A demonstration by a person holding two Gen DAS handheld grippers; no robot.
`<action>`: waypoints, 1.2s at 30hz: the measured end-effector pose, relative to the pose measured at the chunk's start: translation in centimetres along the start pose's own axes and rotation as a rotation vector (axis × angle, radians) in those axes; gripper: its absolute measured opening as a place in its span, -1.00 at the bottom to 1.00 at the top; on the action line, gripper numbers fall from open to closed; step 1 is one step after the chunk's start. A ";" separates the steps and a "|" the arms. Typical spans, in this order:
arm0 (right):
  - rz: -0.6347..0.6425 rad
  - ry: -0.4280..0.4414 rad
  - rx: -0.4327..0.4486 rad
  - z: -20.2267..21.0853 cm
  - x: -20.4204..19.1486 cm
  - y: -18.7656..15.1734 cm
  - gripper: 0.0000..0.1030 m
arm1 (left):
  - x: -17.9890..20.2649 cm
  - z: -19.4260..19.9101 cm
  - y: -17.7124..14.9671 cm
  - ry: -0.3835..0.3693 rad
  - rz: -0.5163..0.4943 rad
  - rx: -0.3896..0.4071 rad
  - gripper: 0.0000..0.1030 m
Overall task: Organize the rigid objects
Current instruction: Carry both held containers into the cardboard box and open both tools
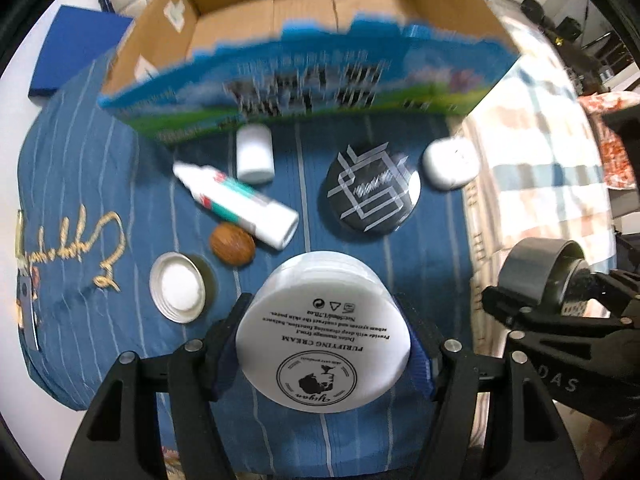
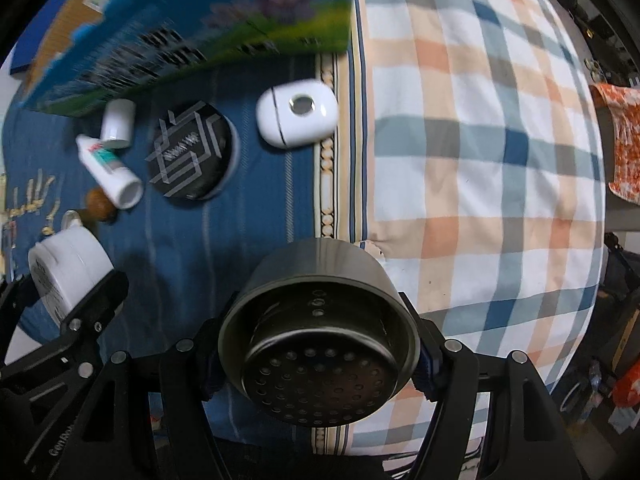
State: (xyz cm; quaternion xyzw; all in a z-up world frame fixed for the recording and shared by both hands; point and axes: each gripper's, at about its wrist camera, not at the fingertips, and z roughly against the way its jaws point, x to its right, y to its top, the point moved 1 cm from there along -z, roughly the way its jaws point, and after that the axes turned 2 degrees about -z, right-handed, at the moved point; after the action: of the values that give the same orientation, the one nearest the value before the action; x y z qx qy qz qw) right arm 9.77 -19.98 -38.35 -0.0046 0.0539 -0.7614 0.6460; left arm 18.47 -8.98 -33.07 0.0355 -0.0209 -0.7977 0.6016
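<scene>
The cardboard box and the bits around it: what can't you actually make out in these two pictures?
- Cardboard box: print on its front is motion-blurred in both views; its floor is hidden behind the front wall.
- Cream jar: lid side faces away in the left wrist view.
- Metal strainer cup: closed end hidden in the right wrist view.

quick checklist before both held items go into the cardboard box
1. Left hand-held gripper shut on the cream jar: ok.
2. Right hand-held gripper shut on the metal strainer cup: ok.
3. Cardboard box open on top: ok.
4. Room inside the box: ok, the visible part looks empty.
5. Grip firmness on either item: cannot tell.
6. Round black tin and earbud case lie below the path: ok.
</scene>
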 end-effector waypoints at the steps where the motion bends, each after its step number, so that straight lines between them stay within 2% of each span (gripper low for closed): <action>1: 0.001 0.006 0.006 0.6 0.0 0.0 0.42 | -0.1 1.4 0.3 -0.007 -0.001 0.017 0.27; 5: 0.013 0.035 0.050 4.1 0.2 0.7 0.42 | -0.6 4.5 1.3 -0.041 0.003 0.078 0.27; 6: 0.016 0.045 0.060 6.3 2.1 -0.2 0.42 | -0.8 5.8 1.7 -0.055 0.007 0.096 0.27; 7: 0.020 0.058 0.074 7.3 1.9 0.5 0.42 | -1.1 6.3 2.1 -0.068 0.010 0.112 0.27; 13: 0.044 0.110 0.162 15.1 -0.4 11.0 0.42 | -2.8 10.7 6.5 -0.164 0.024 0.206 0.27; 14: 0.046 0.117 0.173 15.4 -0.4 14.4 0.42 | -3.3 10.9 7.4 -0.172 0.026 0.218 0.27; 19: 0.048 0.133 0.219 17.6 -2.4 19.9 0.42 | -4.9 11.7 13.0 -0.183 0.011 0.258 0.27; 24: 0.048 0.106 0.227 16.8 -4.0 26.1 0.42 | -6.6 9.5 19.7 -0.227 0.018 0.217 0.27; 27: 0.044 0.083 0.224 15.6 -5.0 30.5 0.42 | -7.8 6.6 23.7 -0.252 0.029 0.165 0.27; 32: 0.037 0.047 0.194 12.0 -6.3 36.6 0.42 | -9.6 1.2 28.8 -0.308 0.055 0.069 0.27; 36: 0.038 0.019 0.147 8.0 -7.2 40.7 0.42 | -10.2 -3.5 31.9 -0.318 0.068 -0.019 0.27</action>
State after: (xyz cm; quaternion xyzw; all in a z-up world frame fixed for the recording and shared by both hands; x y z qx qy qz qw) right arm 51.59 -20.00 -33.52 0.0510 0.0043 -0.7510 0.6583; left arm 52.14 -7.91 -33.86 -0.0979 -0.1095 -0.7727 0.6176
